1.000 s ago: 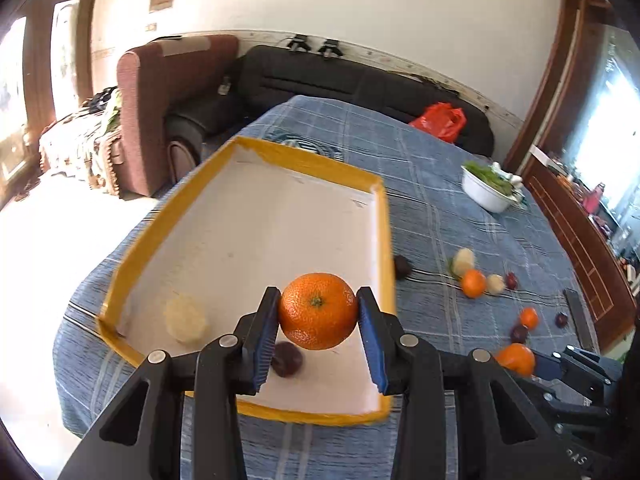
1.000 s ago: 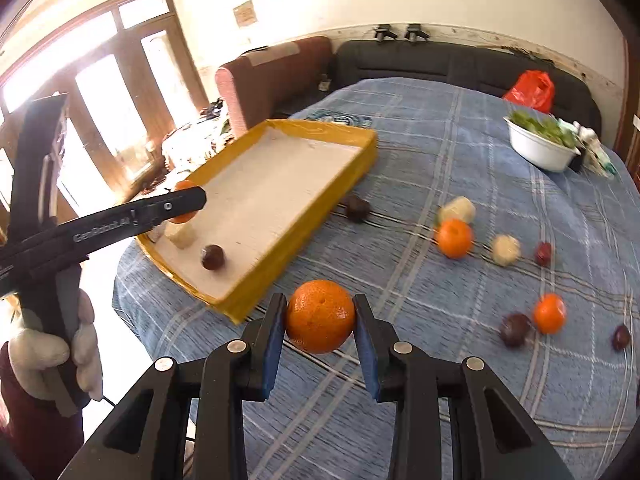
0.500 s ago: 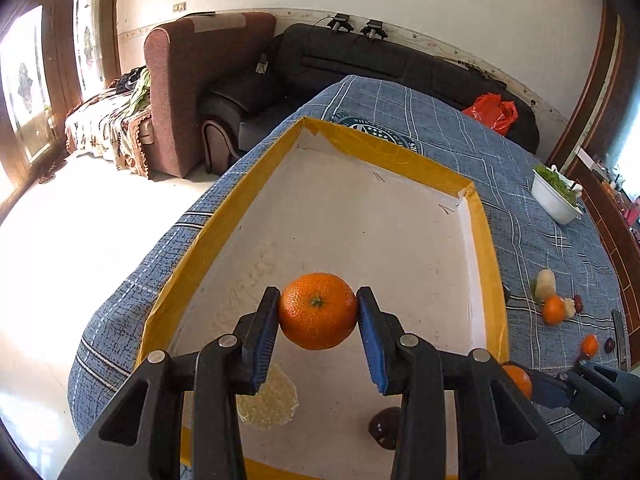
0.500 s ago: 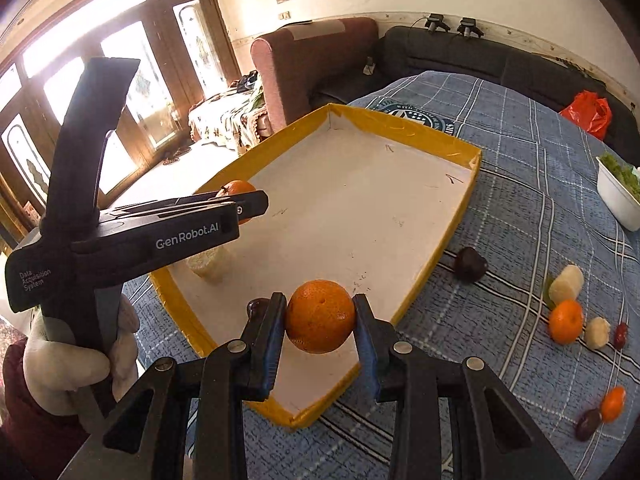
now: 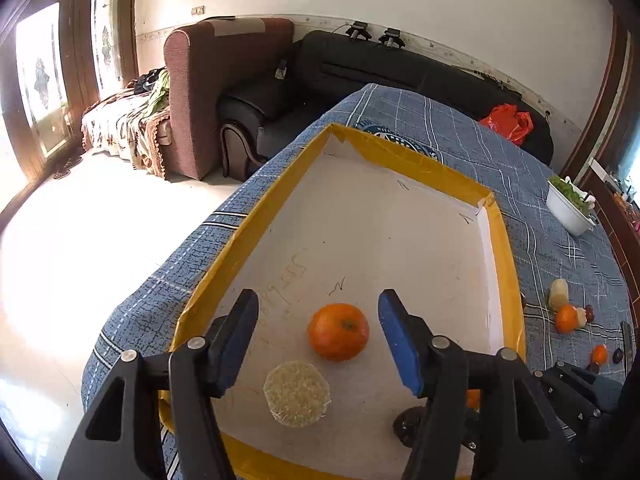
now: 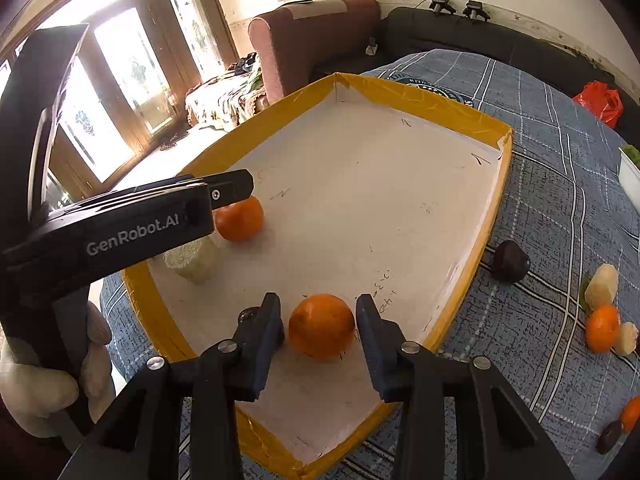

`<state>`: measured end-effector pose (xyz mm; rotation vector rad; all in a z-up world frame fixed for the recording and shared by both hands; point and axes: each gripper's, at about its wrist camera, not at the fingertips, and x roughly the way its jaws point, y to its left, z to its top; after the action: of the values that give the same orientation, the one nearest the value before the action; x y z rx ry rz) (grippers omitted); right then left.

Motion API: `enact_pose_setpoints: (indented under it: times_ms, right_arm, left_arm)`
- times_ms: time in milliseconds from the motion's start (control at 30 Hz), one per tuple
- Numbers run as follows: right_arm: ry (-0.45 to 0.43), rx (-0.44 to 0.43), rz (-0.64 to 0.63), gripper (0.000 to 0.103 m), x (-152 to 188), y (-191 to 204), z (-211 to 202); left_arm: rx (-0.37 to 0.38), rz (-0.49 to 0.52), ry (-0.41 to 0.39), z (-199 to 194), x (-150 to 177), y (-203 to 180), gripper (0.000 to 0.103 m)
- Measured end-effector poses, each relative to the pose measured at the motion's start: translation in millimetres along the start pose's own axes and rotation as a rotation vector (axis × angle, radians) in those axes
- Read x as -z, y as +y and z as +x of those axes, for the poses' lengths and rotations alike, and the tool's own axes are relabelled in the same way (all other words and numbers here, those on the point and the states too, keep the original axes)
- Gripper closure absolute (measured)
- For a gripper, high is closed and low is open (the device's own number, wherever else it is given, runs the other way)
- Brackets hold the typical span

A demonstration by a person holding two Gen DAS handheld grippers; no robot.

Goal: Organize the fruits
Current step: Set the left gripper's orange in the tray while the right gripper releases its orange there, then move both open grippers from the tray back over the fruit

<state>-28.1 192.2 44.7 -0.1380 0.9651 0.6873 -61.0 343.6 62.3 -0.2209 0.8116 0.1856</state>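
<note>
A yellow-rimmed white tray [image 5: 498,240] [image 6: 494,200] lies on the blue checked tablecloth. My left gripper [image 5: 316,336] is open above an orange [image 5: 338,331] that rests on the tray floor; the same orange shows in the right wrist view [image 6: 240,218]. My right gripper [image 6: 318,330] is open around a second orange [image 6: 322,326] that sits on the tray near its front edge. A pale cut fruit piece [image 5: 297,393] [image 6: 192,260] and a dark plum [image 5: 408,424] also lie in the tray.
Loose fruit lies on the cloth right of the tray: a dark plum [image 6: 510,261], a pale piece [image 6: 600,286], oranges [image 6: 602,328] [image 5: 566,318]. A white bowl of greens [image 5: 570,206] and a red bag [image 5: 506,122] stand farther back. Sofas stand beyond the table.
Both grippers carried their oranges over the tray, lowered and opened. Both oranges now rest on the tray floor, free of the fingers.
</note>
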Motion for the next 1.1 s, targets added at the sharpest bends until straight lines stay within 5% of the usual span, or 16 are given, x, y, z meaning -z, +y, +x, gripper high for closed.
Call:
enact_pose_setpoints:
  times_ms: [533,700,1100]
  right_arm:
    - [-0.104,0.016,0.084,0.041,31.6,-24.8,-68.6]
    - [-0.147,0.031,0.149,0.041,59.5,-49.3,-101.0]
    - [-0.270,0.226,0.555,0.039,143.6,-219.1,-197.4]
  left_arm:
    - [-0.019,0.076,-0.098,-70.8,20.2,-55.2,0.027]
    - [0.044,0.016,-0.090,-89.1,36.0,-67.1,0.023]
    - [0.191,0.086,-0.006,-81.9,78.1,-136.6,0.021]
